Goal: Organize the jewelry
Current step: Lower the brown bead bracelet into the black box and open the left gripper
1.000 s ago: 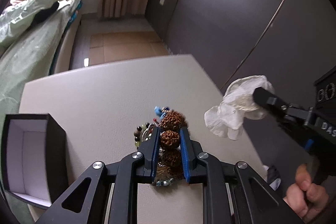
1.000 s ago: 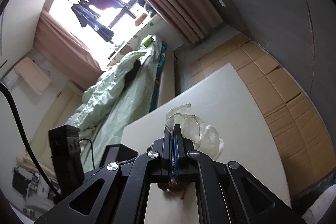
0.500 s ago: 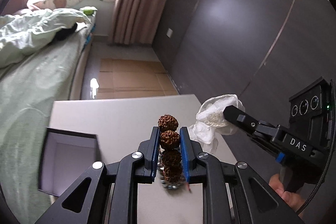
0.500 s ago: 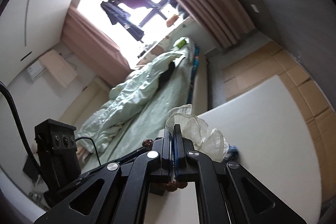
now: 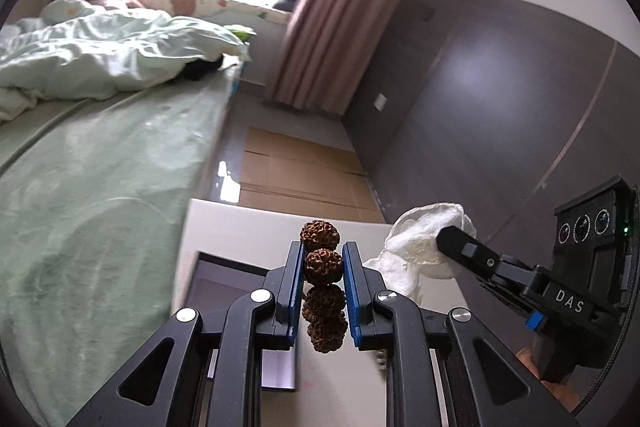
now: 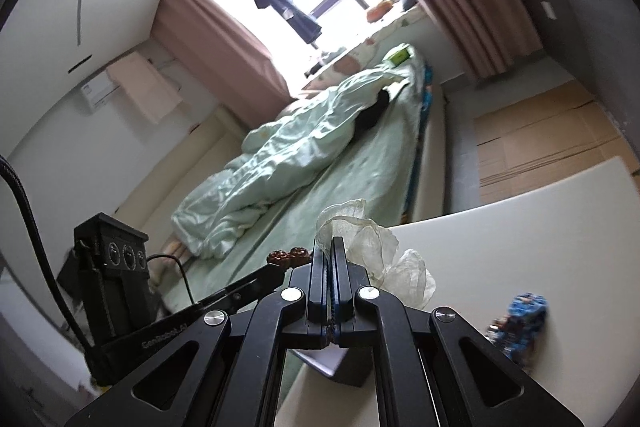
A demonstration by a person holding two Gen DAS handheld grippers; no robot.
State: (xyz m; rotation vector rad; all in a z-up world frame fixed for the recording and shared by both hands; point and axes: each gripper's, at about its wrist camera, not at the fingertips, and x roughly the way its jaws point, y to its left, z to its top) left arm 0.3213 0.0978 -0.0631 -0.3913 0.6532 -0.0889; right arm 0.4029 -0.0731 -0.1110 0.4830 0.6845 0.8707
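My left gripper is shut on a bracelet of rough brown beads, held in the air above the white table. One bead sticks out past the blue pads and the others hang back between the fingers. An open black jewelry box lies below, partly hidden by the fingers. To the right, my right gripper is shut on a crumpled white sheer pouch. In the right wrist view the right gripper pinches that pouch, with the brown beads just to its left. A blue bead piece lies on the table.
A bed with a pale green quilt runs along the table's left side. A dark grey wall stands to the right. Flattened cardboard covers the floor beyond the table's far edge. A hand grips the right tool's handle.
Both grippers have risen and tipped up toward the bed and window. The brown bracelet has come up off the jewelry pile on the table. The black box now lies under the left gripper.
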